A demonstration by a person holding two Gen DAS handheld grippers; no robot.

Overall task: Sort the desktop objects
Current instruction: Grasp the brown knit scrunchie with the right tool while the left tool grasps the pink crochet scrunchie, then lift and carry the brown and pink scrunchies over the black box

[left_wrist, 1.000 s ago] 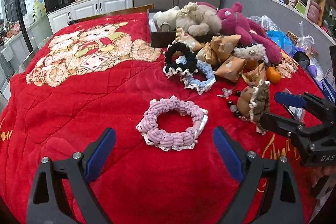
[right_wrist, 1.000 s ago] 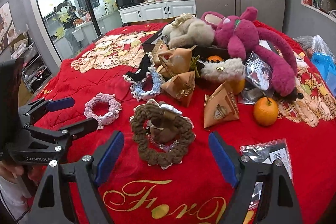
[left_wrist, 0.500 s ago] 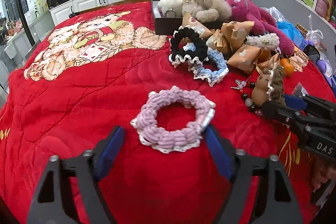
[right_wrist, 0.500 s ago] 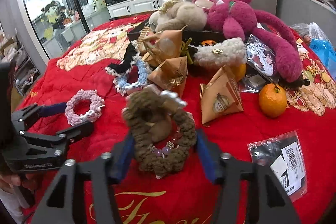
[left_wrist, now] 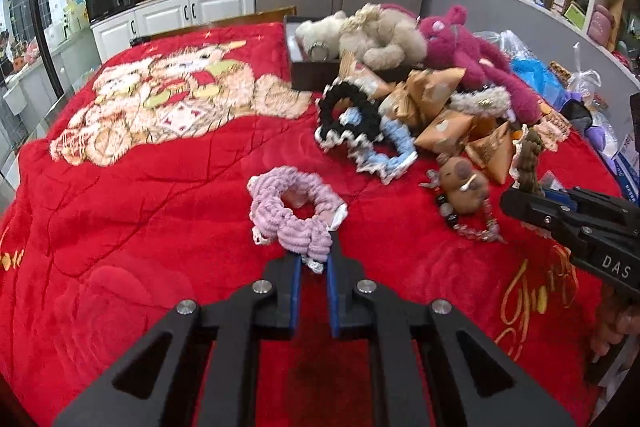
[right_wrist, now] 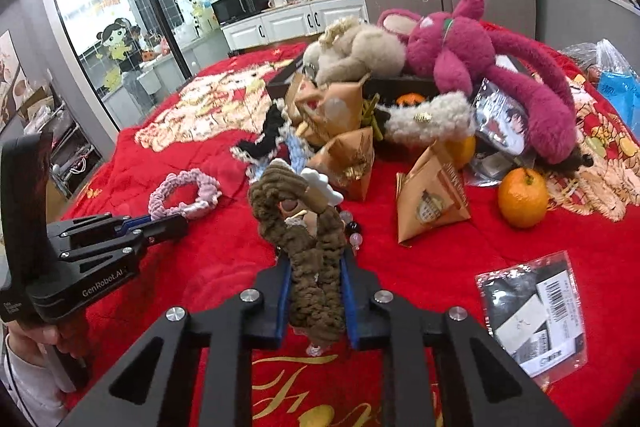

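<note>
My left gripper (left_wrist: 312, 259) is shut on the near rim of a pink knitted scrunchie (left_wrist: 294, 207), which also shows in the right wrist view (right_wrist: 184, 193). My right gripper (right_wrist: 314, 279) is shut on a brown knitted scrunchie (right_wrist: 308, 239), squeezed tall between the blue pads; it shows edge-on in the left wrist view (left_wrist: 528, 163). A small brown plush charm with a bead string (left_wrist: 464, 187) lies on the red blanket (left_wrist: 160, 211) between the two grippers. A black scrunchie (left_wrist: 348, 119) and a blue one (left_wrist: 396, 147) lie further back.
Behind lie several tan pyramid packets (right_wrist: 430, 199), an orange (right_wrist: 522, 199), a fuzzy grey band (right_wrist: 428, 121), a magenta plush rabbit (right_wrist: 480, 55) and beige plush toys (left_wrist: 372, 35) on a dark box (left_wrist: 312, 75). A plastic bag with barcode label (right_wrist: 536, 311) lies right.
Both grippers went from wide open to shut. The left closed on the pink scrunchie's near rim; the right closed on the brown scrunchie and pulled it off the brown charm.
</note>
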